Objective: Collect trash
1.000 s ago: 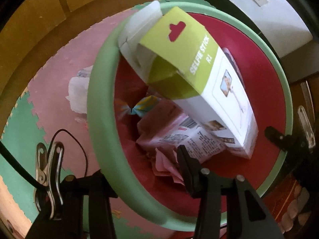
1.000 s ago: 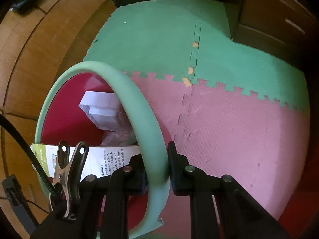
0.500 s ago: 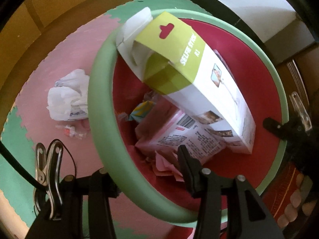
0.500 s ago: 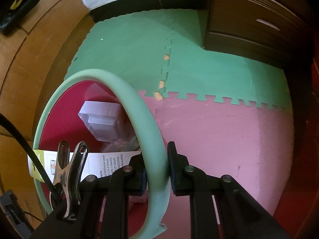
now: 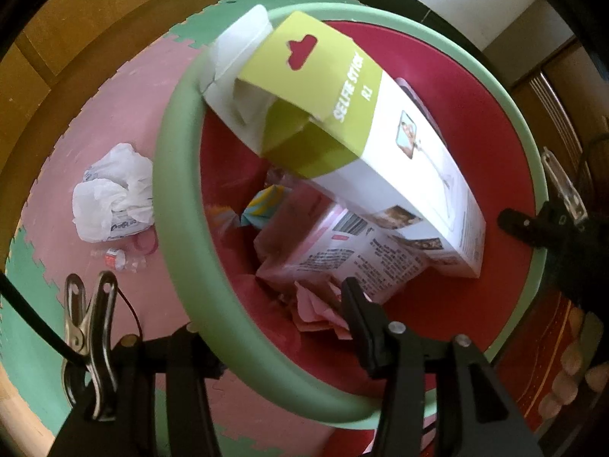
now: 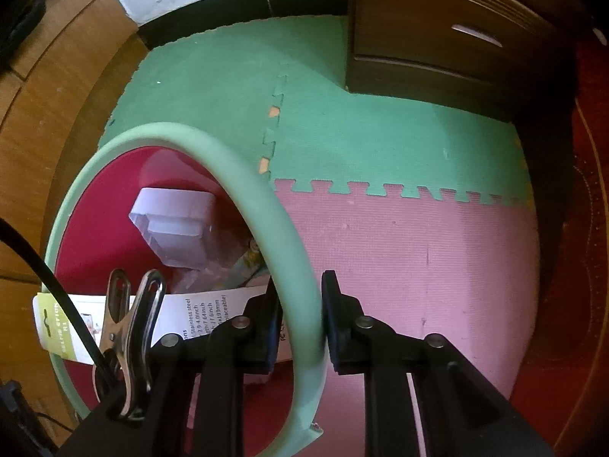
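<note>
The left gripper (image 5: 274, 323) is straddling the near rim of the bin (image 5: 182, 251), its jaws standing wide and having just been opening, one finger outside the green rim and one inside, neither clearly pressing it. The right gripper (image 6: 298, 320) is sitting narrow around the bin (image 6: 289, 266) rim on the opposite side, its pads close against it; its jaws have just been opening slightly. Inside the bin, a pink printed packet (image 5: 342, 259) is lying beneath a white-and-green selfie stick box (image 5: 361, 152) leaning on the far rim. Outside the bin, to its left, a crumpled white plastic bag (image 5: 114, 194) is lying on the pink floor mat (image 5: 95, 133).
</note>
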The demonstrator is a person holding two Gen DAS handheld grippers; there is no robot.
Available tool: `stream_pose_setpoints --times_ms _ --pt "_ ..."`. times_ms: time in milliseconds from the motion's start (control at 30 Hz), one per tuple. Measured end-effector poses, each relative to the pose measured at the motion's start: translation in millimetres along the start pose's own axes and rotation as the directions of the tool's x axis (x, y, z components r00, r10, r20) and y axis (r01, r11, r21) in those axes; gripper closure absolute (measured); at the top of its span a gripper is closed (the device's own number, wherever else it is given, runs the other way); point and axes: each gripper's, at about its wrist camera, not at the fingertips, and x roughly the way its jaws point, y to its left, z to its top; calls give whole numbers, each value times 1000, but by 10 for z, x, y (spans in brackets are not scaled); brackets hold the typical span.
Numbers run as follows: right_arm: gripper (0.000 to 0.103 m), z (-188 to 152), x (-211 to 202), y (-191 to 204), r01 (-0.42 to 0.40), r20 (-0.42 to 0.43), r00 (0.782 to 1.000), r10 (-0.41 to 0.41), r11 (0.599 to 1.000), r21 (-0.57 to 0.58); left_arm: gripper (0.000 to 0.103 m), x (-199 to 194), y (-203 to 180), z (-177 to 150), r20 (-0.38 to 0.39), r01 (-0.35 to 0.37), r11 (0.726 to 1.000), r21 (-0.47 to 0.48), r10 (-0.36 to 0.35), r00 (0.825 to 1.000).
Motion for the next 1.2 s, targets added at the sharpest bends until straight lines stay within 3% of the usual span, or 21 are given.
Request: stream_pose_setpoints --times_ms 167,433,700,900,1200 --pt "79 -1 13 1 0 -10 1000 0 1000 5 52 -42 61 31 -4 38 999 -14 -38 999" --pt "53 -20 -223 123 -7 92 996 10 999 -39 49 -388 166 15 65 49 999 8 -50 997" --pt "49 -114 -549 295 -26 162 986 36 997 -68 45 -861 440 -47 149 21 1000 -8 -20 989" --pt "49 -238 -833 482 -30 254 965 57 994 -108 45 -1225 842 -121 205 -32 999 -36 38 978" --pt "49 -636 -1297 979 -157 294 929 223 960 -233 45 -1762 1568 -355 246 -116 988 -106 139 959"
